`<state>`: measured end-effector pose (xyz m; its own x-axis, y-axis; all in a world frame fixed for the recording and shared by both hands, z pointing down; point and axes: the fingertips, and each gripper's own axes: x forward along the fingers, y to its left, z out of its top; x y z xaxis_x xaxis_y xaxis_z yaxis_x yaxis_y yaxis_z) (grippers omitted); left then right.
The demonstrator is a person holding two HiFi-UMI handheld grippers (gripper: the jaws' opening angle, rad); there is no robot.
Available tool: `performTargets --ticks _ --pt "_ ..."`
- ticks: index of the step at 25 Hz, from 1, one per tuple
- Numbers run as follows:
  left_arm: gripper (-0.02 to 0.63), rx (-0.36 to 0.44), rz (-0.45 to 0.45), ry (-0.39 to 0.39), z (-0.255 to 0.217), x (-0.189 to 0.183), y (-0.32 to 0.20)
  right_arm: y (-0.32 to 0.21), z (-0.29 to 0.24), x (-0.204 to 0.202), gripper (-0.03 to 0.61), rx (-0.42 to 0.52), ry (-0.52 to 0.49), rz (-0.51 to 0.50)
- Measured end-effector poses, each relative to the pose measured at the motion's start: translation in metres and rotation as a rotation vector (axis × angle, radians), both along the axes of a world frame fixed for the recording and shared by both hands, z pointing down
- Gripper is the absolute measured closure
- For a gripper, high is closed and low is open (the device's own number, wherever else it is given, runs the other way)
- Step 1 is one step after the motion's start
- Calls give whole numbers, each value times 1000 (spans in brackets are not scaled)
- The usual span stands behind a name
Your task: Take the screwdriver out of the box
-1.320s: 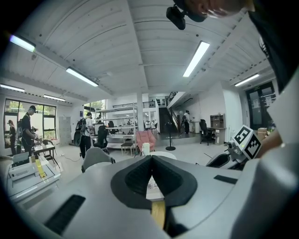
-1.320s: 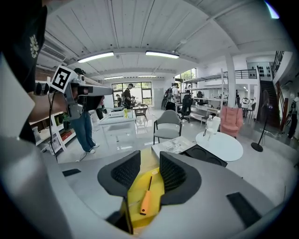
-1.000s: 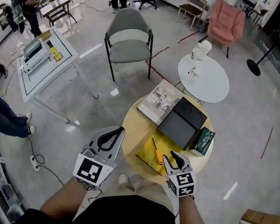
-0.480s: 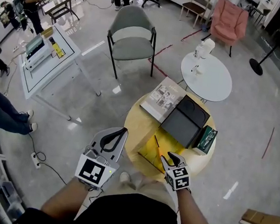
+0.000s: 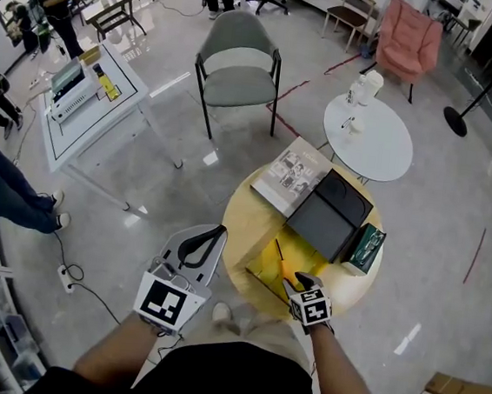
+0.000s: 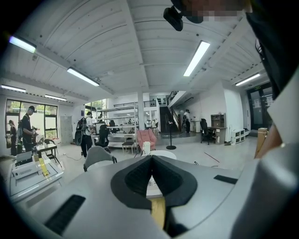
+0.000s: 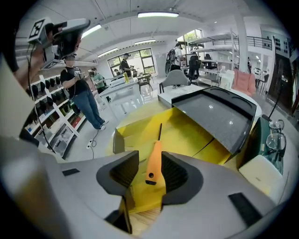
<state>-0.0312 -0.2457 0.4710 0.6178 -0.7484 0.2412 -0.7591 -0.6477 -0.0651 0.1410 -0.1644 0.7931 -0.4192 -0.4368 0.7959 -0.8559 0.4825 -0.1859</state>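
On the round wooden table [image 5: 244, 218], the open yellow box [image 5: 265, 264] is sitting at the near edge, and the screwdriver [image 5: 281, 261] is lying inside it, orange handle pointing toward the person, dark shaft pointing away. The right tongs [image 5: 301, 282] are hanging right over the handle end. In the right gripper view the right tongs [image 7: 150, 158] are standing apart with the screwdriver's [image 7: 154, 161] orange handle lying between the two pads, a thin gap showing on either side, so nothing is being squeezed here. The yellow box [image 7: 187, 135] is filling the middle of that view, its floor bare around the tool.

Beyond the box, a black case [image 5: 327, 216] is lying flat, touching the box's far side, a book [image 5: 292, 175] is resting at the far left of the table, and a green carton [image 5: 367, 248] is perched at the right edge.

The left tongs [image 5: 218, 229] are hovering off the table's left side, above the floor, and in the left gripper view the left tongs [image 6: 151, 158] are pressing tip to tip with nothing held
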Motion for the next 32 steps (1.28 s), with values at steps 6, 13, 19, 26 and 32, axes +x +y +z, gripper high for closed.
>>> performTargets --ticks 6,13,19,26,32 --pt "601 7 -17 -4 -2 -5 -2 -4 25 0 405 -60 56 -7" --pt "601 5 -17 -7 0 -1 1 -4 41 -1 399 -149 118 -21" --pt "601 6 -4 -3 -2 6 3 3 51 -6 422 -209 286 -136" --pt "601 34 20 7 -15 15 7 7 56 0 439 -268 338 -125" --pt "601 43 19 11 -24 8 8 2 32 4 449 -160 216 -11"
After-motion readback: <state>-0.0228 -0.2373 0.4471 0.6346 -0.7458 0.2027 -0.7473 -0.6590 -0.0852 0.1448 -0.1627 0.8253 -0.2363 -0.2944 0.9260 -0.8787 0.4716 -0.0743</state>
